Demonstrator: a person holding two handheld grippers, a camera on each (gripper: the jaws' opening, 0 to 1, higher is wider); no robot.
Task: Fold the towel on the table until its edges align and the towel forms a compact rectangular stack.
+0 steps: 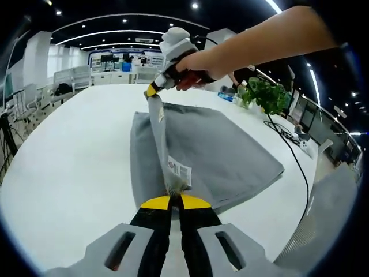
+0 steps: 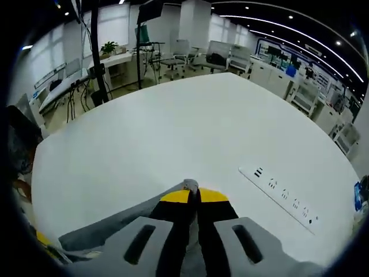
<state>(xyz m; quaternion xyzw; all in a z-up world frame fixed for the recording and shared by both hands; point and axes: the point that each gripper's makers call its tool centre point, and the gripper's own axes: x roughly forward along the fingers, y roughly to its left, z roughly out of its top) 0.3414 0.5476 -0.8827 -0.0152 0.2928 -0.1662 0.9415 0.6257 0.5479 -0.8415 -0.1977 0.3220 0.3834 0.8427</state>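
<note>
Both tongs (image 1: 175, 201) (image 2: 194, 196) pinch the towel's (image 1: 219, 150) lifted edge.

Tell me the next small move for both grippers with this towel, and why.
Probably carry the lifted edge across and lay it on the far edge. The left gripper and right gripper each pinch an end of the grey towel, its edge stretched taut between them above the white table, while the rest lies flat, so the fold is not yet closed.
</note>
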